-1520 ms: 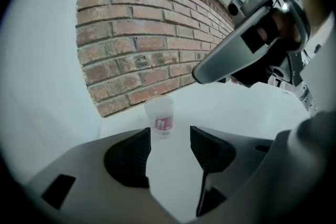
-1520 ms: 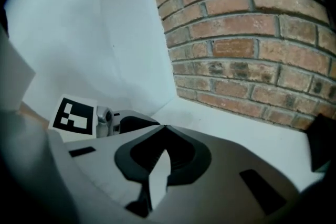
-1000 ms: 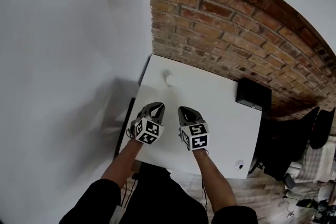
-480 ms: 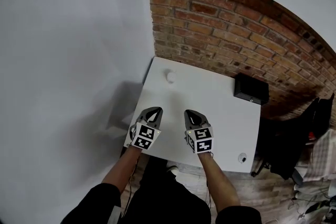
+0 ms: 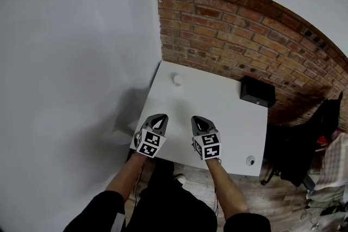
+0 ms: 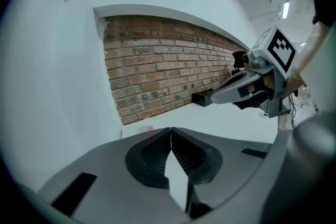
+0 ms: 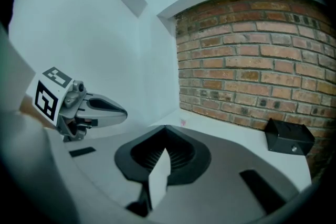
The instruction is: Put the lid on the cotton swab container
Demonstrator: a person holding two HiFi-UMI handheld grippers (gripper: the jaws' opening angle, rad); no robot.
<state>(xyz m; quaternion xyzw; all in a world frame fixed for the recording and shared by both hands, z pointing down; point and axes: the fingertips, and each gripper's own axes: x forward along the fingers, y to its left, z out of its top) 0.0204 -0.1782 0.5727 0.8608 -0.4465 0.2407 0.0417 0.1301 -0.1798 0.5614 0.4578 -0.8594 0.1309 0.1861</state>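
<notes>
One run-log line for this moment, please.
left gripper: shut, empty | right gripper: shut, empty | both over table near edge | white container: far side, untouched

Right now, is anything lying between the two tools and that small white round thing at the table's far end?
Nothing visible. Only bare table lies between the left tool, the right tool and the small white round thing. The black box sits off to the right, by the brick wall.
</notes>
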